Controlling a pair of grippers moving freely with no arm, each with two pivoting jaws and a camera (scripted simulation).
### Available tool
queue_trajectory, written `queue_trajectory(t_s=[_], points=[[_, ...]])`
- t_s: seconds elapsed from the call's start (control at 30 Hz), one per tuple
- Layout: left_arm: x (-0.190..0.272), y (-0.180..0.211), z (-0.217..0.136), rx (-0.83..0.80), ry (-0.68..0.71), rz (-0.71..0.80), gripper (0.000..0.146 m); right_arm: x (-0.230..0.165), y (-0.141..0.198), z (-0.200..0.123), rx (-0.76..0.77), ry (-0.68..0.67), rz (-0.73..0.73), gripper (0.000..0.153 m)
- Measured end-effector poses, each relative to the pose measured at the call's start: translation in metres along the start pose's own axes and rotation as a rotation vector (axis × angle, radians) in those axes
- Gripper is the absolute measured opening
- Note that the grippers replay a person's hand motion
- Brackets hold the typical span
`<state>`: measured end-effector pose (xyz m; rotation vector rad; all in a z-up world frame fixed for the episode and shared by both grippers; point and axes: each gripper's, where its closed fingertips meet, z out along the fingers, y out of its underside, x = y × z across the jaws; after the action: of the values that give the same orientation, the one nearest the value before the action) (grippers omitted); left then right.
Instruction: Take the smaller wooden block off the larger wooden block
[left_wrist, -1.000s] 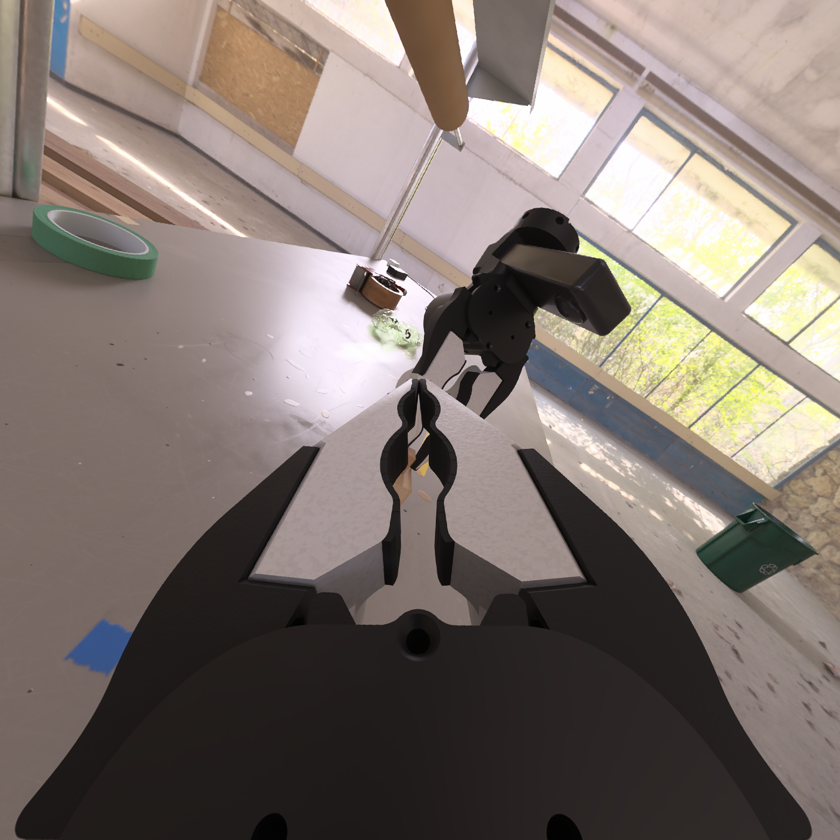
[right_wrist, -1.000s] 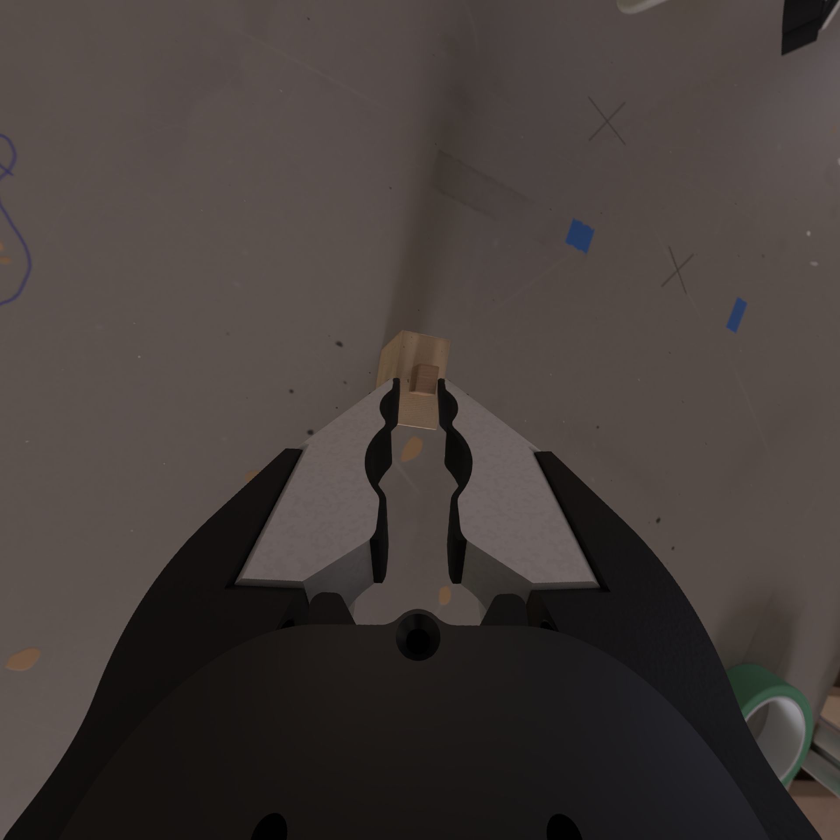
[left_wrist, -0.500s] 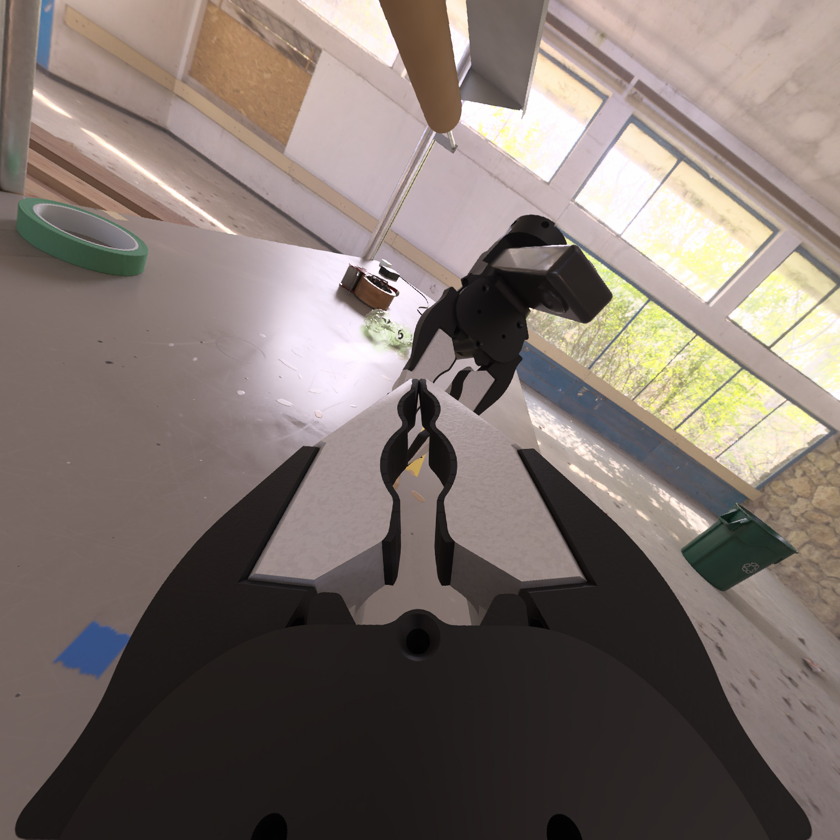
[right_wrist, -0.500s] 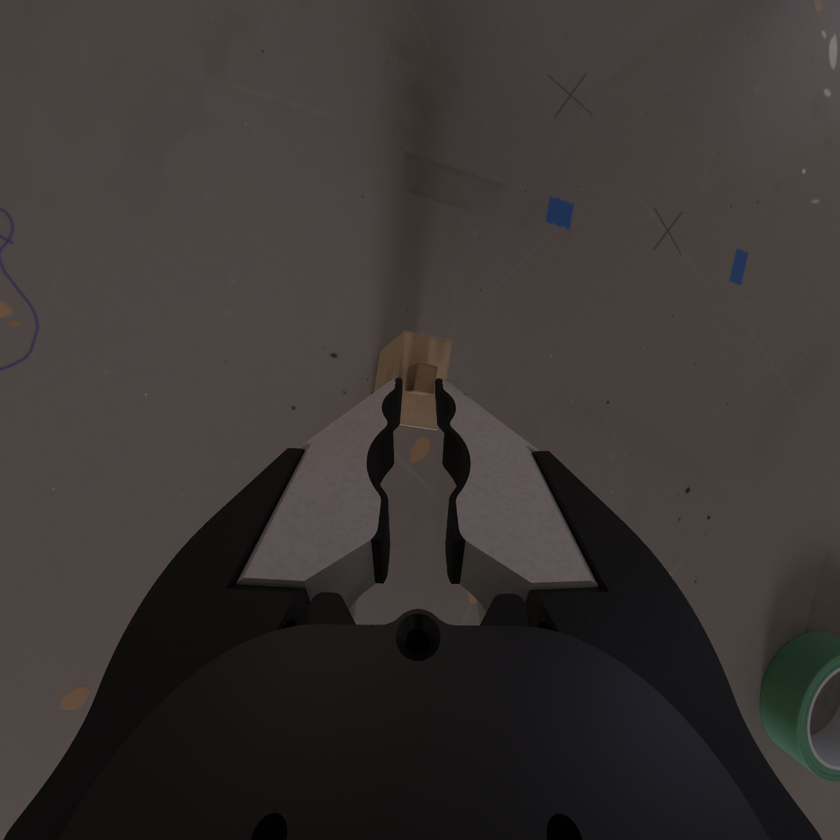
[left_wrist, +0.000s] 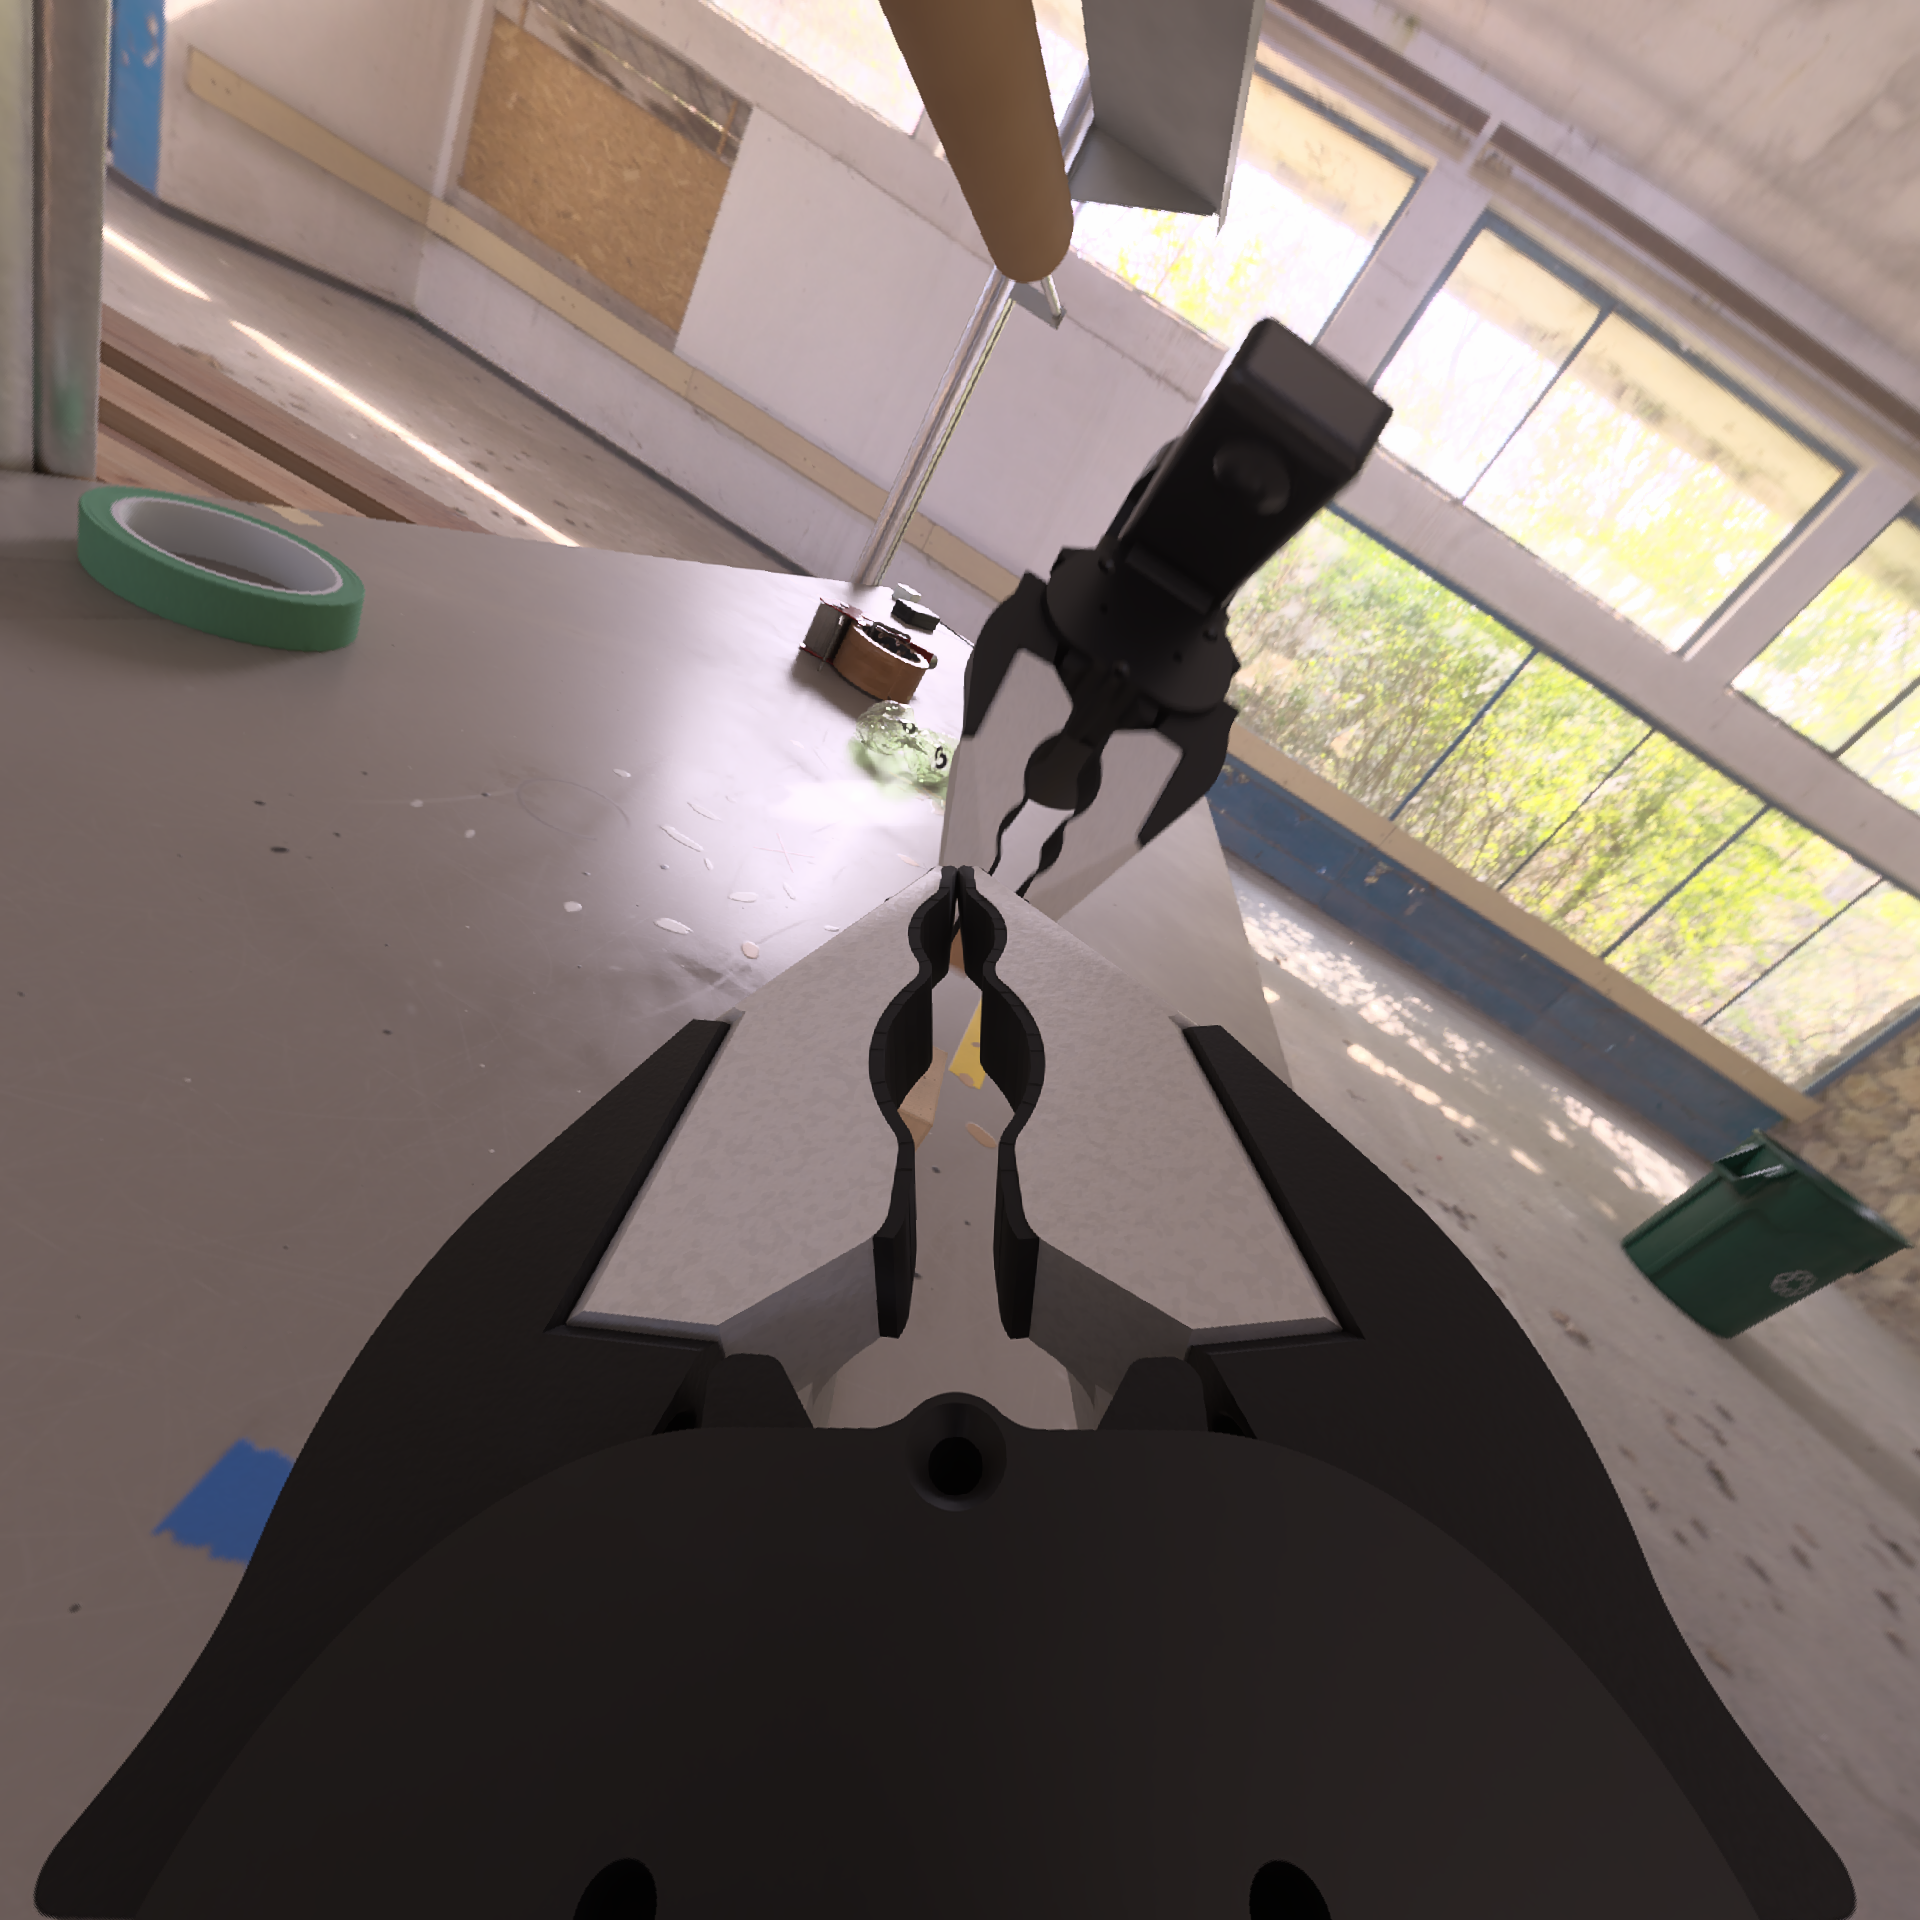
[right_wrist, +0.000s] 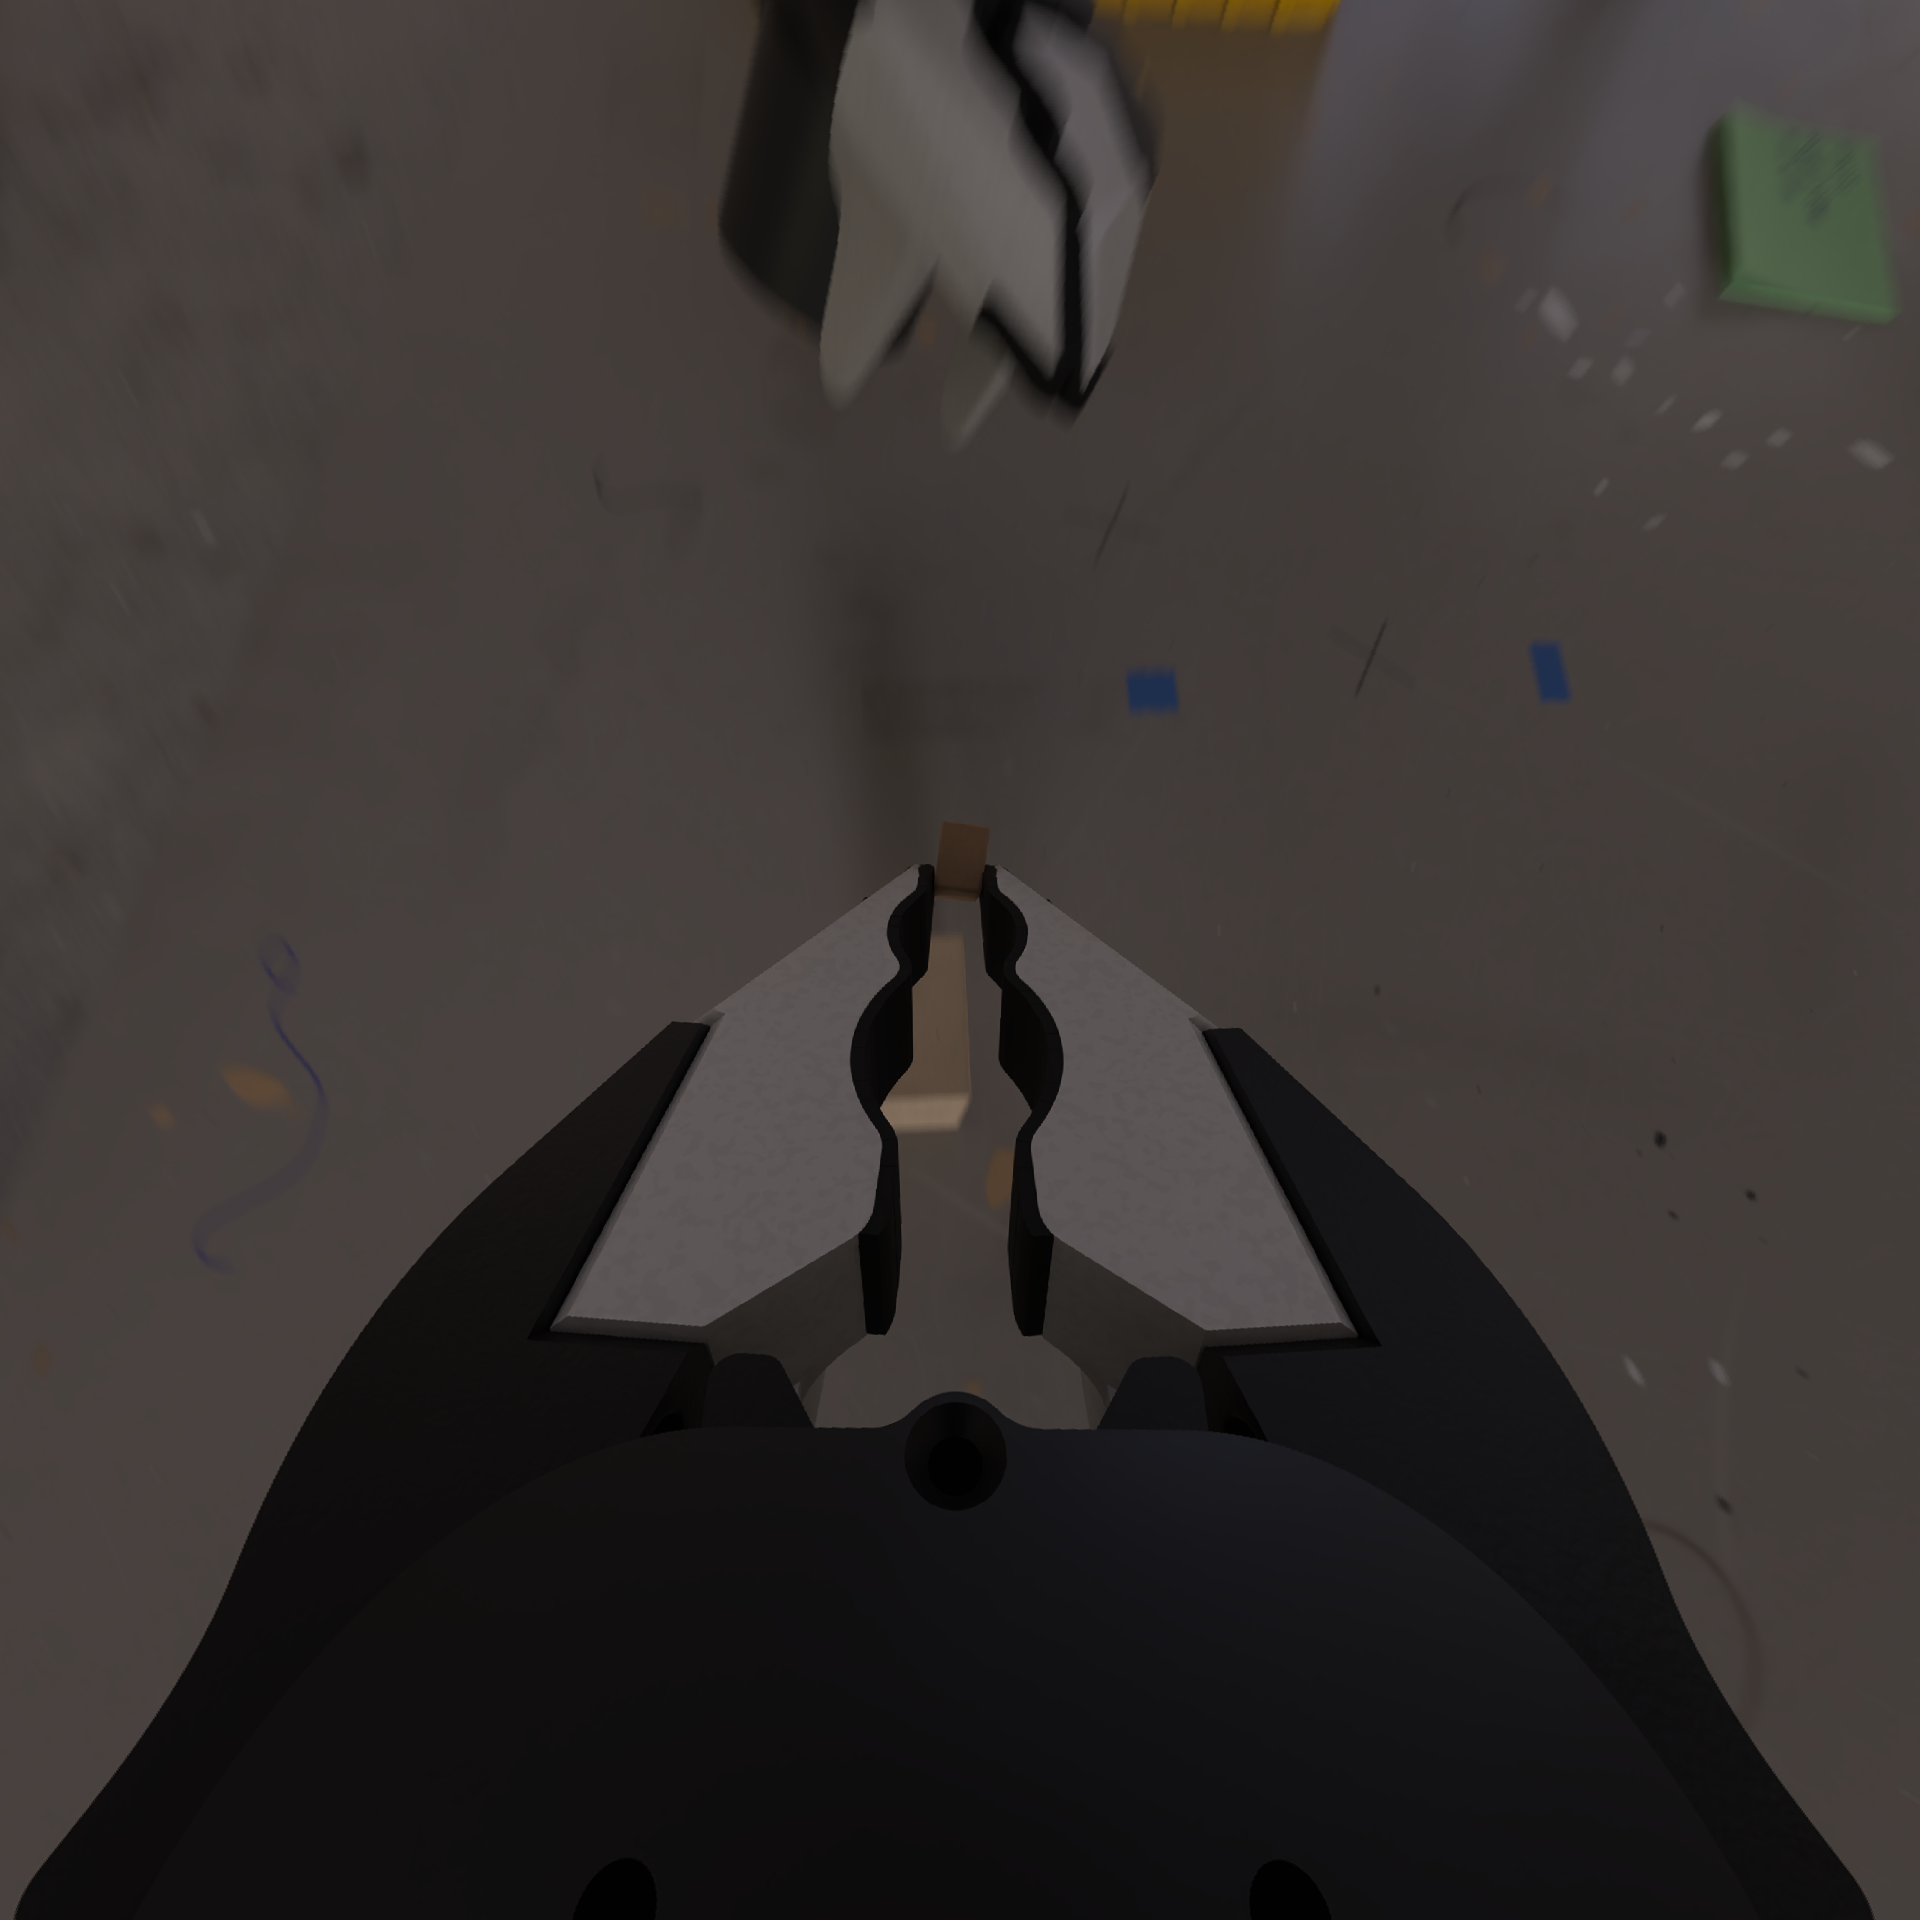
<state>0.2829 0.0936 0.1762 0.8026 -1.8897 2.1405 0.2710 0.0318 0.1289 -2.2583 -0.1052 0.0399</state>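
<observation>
My right gripper (right_wrist: 958, 883) is shut on the smaller wooden block (right_wrist: 961, 854) and holds it in the air at its fingertips. The larger wooden block (right_wrist: 935, 1049) lies on the grey table (right_wrist: 416, 623) below and shows through the gap between the fingers, apart from the small one. My left gripper (left_wrist: 958, 883) is shut and empty, low over the table. It shows blurred at the top of the right wrist view (right_wrist: 1023, 384). The right gripper (left_wrist: 1023, 868) hangs upright just beyond the left fingertips. A tan sliver (left_wrist: 923, 1107) shows between the left fingers.
A green tape roll (left_wrist: 218, 571) lies at the far left and a brown tape roll (left_wrist: 878, 655) and a green glassy lump (left_wrist: 904, 743) farther back. The table edge (left_wrist: 1247, 935) runs close on the right. A green pad (right_wrist: 1803, 223) lies beyond.
My right gripper has risen with the smaller block, which has come off the larger block, and has turned upright. The left gripper has stayed shut and barely moved.
</observation>
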Motion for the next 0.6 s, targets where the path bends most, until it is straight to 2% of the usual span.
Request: queue_trajectory(t_s=[0.17, 0.3, 0.43, 0.6], points=[[0.008, 0.002, 0.005, -0.037, 0.009, 0.102, 0.000, 0.005, -0.053, -0.021, 0.285, -0.003, 0.141, 0.008], [0.026, 0.003, 0.007, -0.044, 0.076, 0.225, 0.000, 0.008, -0.077, -0.030, 0.464, -0.036, 0.241, 0.008], [0.037, 0.006, 0.010, -0.086, 0.123, 0.322, 0.000, 0.004, -0.086, -0.029, 0.558, -0.117, 0.318, 0.008], [0.042, 0.007, 0.013, -0.102, 0.168, 0.367, 0.000, -0.001, -0.086, -0.023, 0.580, -0.191, 0.374, 0.008]])
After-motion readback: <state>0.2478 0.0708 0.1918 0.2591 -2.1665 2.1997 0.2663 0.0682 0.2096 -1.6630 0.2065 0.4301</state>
